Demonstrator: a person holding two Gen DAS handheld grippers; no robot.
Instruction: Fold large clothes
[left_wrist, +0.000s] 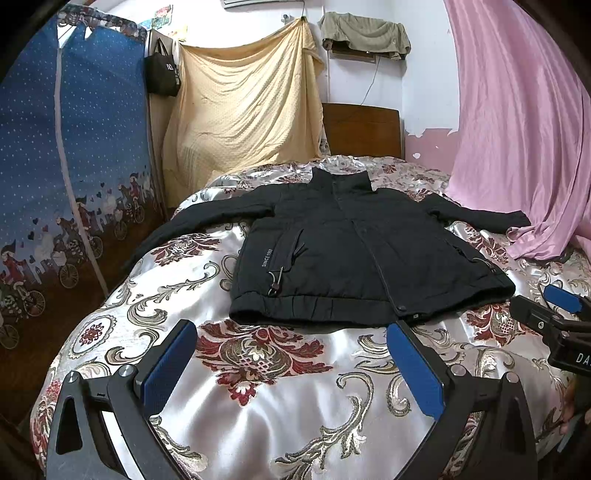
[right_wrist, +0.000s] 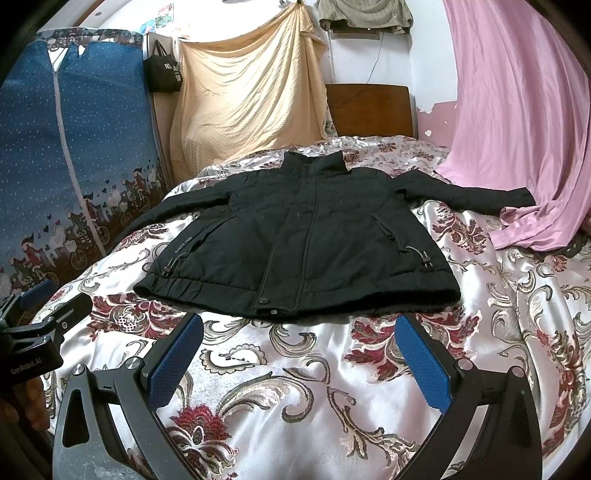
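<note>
A black zip jacket (left_wrist: 351, 251) lies flat and face up on the bed, collar at the far end, hem toward me, both sleeves spread out sideways. It also shows in the right wrist view (right_wrist: 306, 243). My left gripper (left_wrist: 291, 332) is open and empty, hovering just short of the hem. My right gripper (right_wrist: 299, 325) is open and empty, also just short of the hem. The right gripper shows at the right edge of the left wrist view (left_wrist: 554, 317). The left gripper shows at the left edge of the right wrist view (right_wrist: 44, 314).
The bed has a silver satin cover with red and gold floral pattern (left_wrist: 258, 406). A pink curtain (left_wrist: 517, 129) drapes onto the bed's right side. A blue fabric wardrobe (left_wrist: 74, 166) stands left. A yellow cloth (left_wrist: 240, 110) and a wooden headboard (left_wrist: 362, 129) are behind.
</note>
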